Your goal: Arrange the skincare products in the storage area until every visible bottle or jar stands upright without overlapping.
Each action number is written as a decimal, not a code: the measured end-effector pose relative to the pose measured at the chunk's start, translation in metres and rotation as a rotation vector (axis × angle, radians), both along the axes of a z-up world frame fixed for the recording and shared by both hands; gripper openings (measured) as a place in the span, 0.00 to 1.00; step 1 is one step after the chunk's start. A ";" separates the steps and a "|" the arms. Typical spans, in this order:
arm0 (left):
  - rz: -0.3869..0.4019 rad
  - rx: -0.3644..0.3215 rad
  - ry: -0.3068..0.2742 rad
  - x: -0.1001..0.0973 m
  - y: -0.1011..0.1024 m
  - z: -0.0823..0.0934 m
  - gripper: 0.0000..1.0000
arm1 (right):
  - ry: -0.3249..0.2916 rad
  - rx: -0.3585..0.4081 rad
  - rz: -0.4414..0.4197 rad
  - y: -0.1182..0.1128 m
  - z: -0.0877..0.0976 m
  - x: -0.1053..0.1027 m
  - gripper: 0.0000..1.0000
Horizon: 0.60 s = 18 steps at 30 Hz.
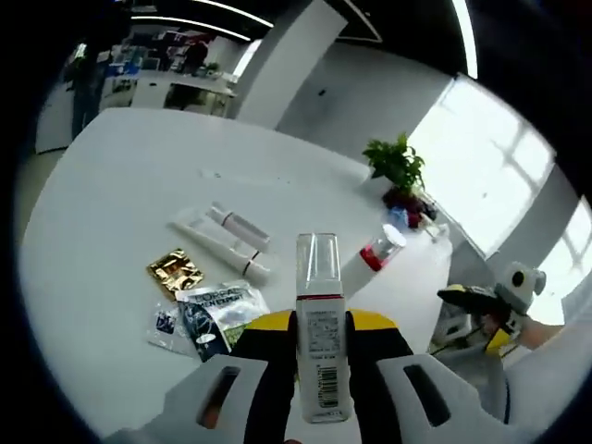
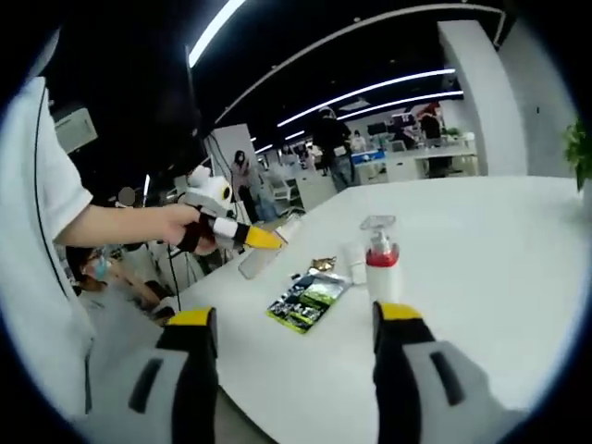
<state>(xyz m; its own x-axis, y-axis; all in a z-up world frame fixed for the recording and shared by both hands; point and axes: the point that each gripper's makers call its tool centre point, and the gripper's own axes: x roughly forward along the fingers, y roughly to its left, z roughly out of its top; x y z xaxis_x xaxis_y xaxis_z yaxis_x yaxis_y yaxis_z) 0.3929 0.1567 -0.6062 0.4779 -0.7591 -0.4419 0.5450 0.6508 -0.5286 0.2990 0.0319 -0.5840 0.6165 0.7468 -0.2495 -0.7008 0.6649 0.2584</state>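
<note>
My left gripper [image 1: 319, 324] is shut on a white bottle [image 1: 321, 370] with a clear cap and a barcode label, held above the white table [image 1: 120, 176]. In the right gripper view a hand holds that left gripper [image 2: 259, 239] with the bottle [image 2: 262, 261] over the table's near edge. A pump bottle [image 2: 381, 264] with a red collar stands upright ahead of my open right gripper [image 2: 296, 324]; the left gripper view has the pump bottle [image 1: 381, 248] beyond the held bottle. Two white tubes [image 1: 231, 239] lie flat side by side.
A gold sachet [image 1: 174, 271] and printed sachets [image 1: 217, 310] lie left of the held bottle; a green sachet [image 2: 310, 301] is near the pump bottle. A potted plant [image 1: 398, 166] stands at the table's far edge. My right gripper [image 1: 467, 298] enters from the right. People stand in the background.
</note>
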 end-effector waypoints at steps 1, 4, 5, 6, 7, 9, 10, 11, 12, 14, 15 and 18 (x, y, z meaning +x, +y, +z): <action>-0.007 -0.017 -0.008 -0.006 -0.005 0.004 0.17 | 0.001 0.008 0.007 0.002 0.002 -0.001 0.67; -0.034 -0.060 -0.019 -0.020 -0.016 0.011 0.17 | 0.028 0.056 0.037 0.008 0.008 -0.004 0.64; -0.043 -0.072 -0.022 -0.024 -0.019 0.013 0.17 | 0.037 0.073 0.043 0.010 0.009 -0.004 0.62; -0.063 -0.094 -0.019 -0.032 -0.025 0.015 0.17 | 0.043 0.089 0.048 0.011 0.011 -0.005 0.60; -0.066 -0.105 -0.022 -0.036 -0.027 0.016 0.17 | 0.044 0.106 0.052 0.012 0.013 -0.005 0.59; -0.082 -0.134 -0.027 -0.048 -0.035 0.019 0.17 | 0.054 0.127 0.053 0.013 0.015 -0.004 0.60; -0.086 -0.152 -0.024 -0.055 -0.039 0.020 0.17 | 0.061 0.134 0.057 0.013 0.016 -0.005 0.59; -0.093 -0.165 -0.023 -0.060 -0.042 0.021 0.17 | 0.071 0.144 0.065 0.015 0.017 -0.005 0.59; -0.103 -0.178 -0.022 -0.066 -0.045 0.022 0.17 | 0.077 0.154 0.071 0.016 0.018 -0.006 0.57; -0.115 -0.187 -0.023 -0.073 -0.049 0.023 0.17 | 0.090 0.184 0.087 0.018 0.021 -0.008 0.55; -0.122 -0.194 -0.022 -0.077 -0.051 0.025 0.17 | 0.097 0.197 0.092 0.019 0.022 -0.009 0.54; -0.138 -0.232 -0.027 -0.087 -0.058 0.032 0.17 | 0.115 0.260 0.101 0.022 0.031 -0.009 0.53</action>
<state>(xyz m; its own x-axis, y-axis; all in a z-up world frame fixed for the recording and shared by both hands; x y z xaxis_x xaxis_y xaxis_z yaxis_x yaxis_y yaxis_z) 0.3058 0.0992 -0.5744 0.3724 -0.8974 -0.2366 0.6362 0.4325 -0.6389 0.2895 0.0536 -0.5527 0.5147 0.8509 -0.1056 -0.7162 0.4943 0.4926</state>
